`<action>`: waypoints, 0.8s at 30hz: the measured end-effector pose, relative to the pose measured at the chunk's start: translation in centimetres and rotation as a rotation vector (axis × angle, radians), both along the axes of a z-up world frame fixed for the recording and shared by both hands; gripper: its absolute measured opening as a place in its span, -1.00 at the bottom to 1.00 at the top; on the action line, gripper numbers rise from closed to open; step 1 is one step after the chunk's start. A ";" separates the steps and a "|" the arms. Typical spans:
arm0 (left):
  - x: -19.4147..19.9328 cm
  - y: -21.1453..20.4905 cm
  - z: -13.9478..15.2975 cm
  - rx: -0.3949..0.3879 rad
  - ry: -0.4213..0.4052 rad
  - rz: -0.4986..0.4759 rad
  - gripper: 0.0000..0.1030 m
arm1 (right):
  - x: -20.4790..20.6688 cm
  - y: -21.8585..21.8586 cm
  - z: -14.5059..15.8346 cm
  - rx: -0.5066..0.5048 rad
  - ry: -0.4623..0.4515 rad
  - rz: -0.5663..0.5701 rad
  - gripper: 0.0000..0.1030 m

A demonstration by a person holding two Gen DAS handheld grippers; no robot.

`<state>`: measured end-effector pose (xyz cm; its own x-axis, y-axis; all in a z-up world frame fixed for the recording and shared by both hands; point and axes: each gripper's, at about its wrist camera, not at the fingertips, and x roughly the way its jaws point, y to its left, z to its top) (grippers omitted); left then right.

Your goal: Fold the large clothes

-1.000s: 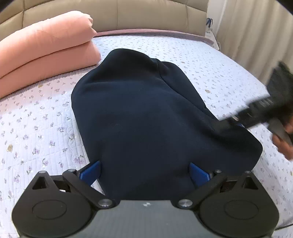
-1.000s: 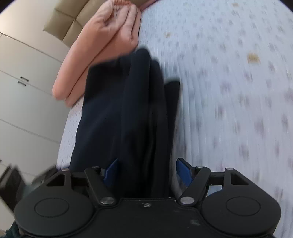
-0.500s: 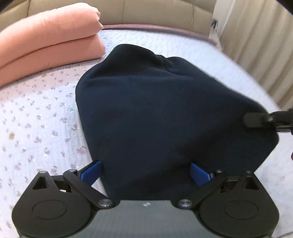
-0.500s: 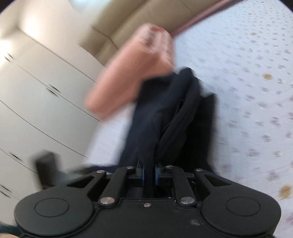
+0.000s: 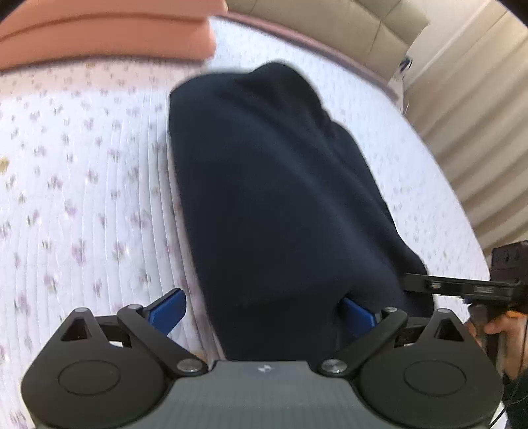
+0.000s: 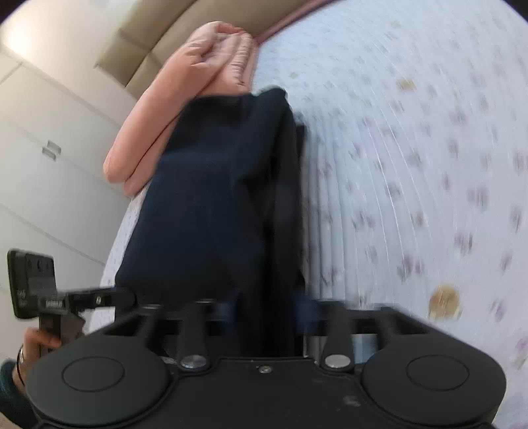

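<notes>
A folded dark navy garment [image 5: 277, 198] lies lengthwise on the floral quilted bed [image 5: 82, 198]. My left gripper [image 5: 264, 310] is open, its blue fingers [image 5: 168, 308] straddling the garment's near end. My right gripper [image 6: 264, 307] is at the garment's near right edge [image 6: 231, 214]; its fingers are motion-blurred with cloth between them, and how far they are apart is unclear. The right gripper also shows in the left wrist view [image 5: 462, 287], touching the garment's near right corner. The left gripper shows in the right wrist view [image 6: 66, 297].
A folded salmon-pink duvet [image 5: 109, 29] lies at the head of the bed, just beyond the garment, also in the right wrist view [image 6: 198, 82]. A beige padded headboard [image 5: 330, 19], curtains [image 5: 478, 115] to the right, white wardrobe doors [image 6: 49, 148] to the left.
The right gripper was shut on the garment's raised edge half a second ago; now its fingers look spread and blurred, and the garment lies narrower. The left gripper moved closer, still open.
</notes>
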<state>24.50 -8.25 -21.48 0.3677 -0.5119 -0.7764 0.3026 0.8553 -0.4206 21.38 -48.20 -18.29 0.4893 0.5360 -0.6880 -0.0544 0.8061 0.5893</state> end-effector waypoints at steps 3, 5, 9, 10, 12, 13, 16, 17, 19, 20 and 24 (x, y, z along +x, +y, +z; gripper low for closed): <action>0.9 0.1 -0.1 -0.015 -0.035 -0.060 0.97 | 2.7 0.1 2.6 -0.060 -0.071 0.019 0.64; 1.1 0.3 -0.1 -0.056 -0.018 -0.088 0.96 | 5.0 0.7 4.1 -0.108 -0.153 0.044 0.65; 0.9 -0.2 -1.3 -0.015 0.060 -0.156 0.95 | 11.2 5.0 5.8 -0.179 -0.331 0.211 0.70; 0.7 -0.4 -1.8 0.000 0.080 -0.172 0.94 | 13.0 6.3 5.8 -0.198 -0.361 0.242 0.70; 0.1 -0.9 -2.9 0.007 0.112 -0.196 0.93 | 16.7 8.8 5.6 -0.227 -0.367 0.307 0.70; -0.3 -1.3 -3.4 0.005 0.125 -0.202 0.93 | 18.3 9.9 5.0 -0.248 -0.351 0.336 0.70; -1.8 -2.6 -3.7 0.056 0.073 -0.246 0.97 | 21.9 12.9 3.2 -0.301 -0.307 0.400 0.71; -2.2 -3.0 -3.6 0.080 0.055 -0.264 0.97 | 22.6 13.6 2.5 -0.325 -0.286 0.421 0.70; -2.8 -3.5 -3.6 0.104 0.036 -0.284 0.97 | 23.1 14.1 1.6 -0.341 -0.269 0.432 0.62; -2.9 -3.7 -3.6 0.108 0.032 -0.286 0.97 | 22.6 13.8 1.6 -0.323 -0.285 0.429 0.39; -2.9 -3.9 -3.5 0.081 0.045 -0.238 0.98 | 21.3 14.6 1.6 -0.364 -0.332 0.338 -0.84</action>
